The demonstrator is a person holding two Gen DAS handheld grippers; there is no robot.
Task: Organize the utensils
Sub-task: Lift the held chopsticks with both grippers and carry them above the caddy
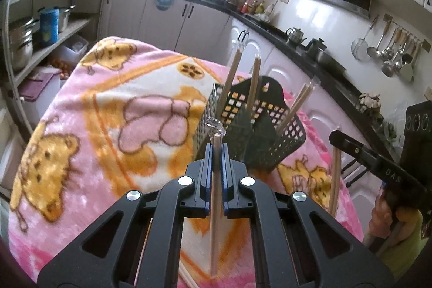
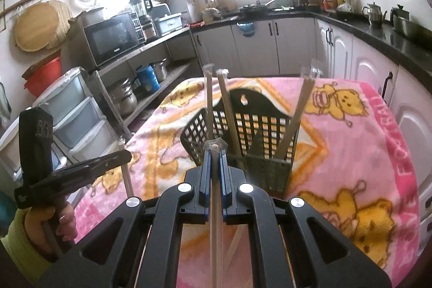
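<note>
A black perforated utensil basket (image 1: 259, 126) (image 2: 251, 136) stands on a pink blanket-covered table (image 1: 108, 109) (image 2: 351, 142). Several wrapped chopstick pairs (image 1: 232, 77) (image 2: 294, 112) lean upright in it. My left gripper (image 1: 216, 150) is shut on a wrapped pair of chopsticks (image 1: 214, 207), held above the blanket short of the basket. My right gripper (image 2: 214, 153) is shut on another wrapped pair (image 2: 216, 220), also just short of the basket. In the left wrist view the right gripper's side shows at the right edge with its chopsticks (image 1: 334, 180) hanging below. The left gripper (image 2: 81, 169) appears likewise at the left of the right wrist view.
Kitchen cabinets and a dark counter (image 1: 310, 45) (image 2: 378, 31) with kettles run behind and right of the table. Open shelves with pots (image 1: 21, 45) and a microwave (image 2: 113, 37) stand to the left. More chopsticks (image 1: 189, 274) lie on the blanket under the grippers.
</note>
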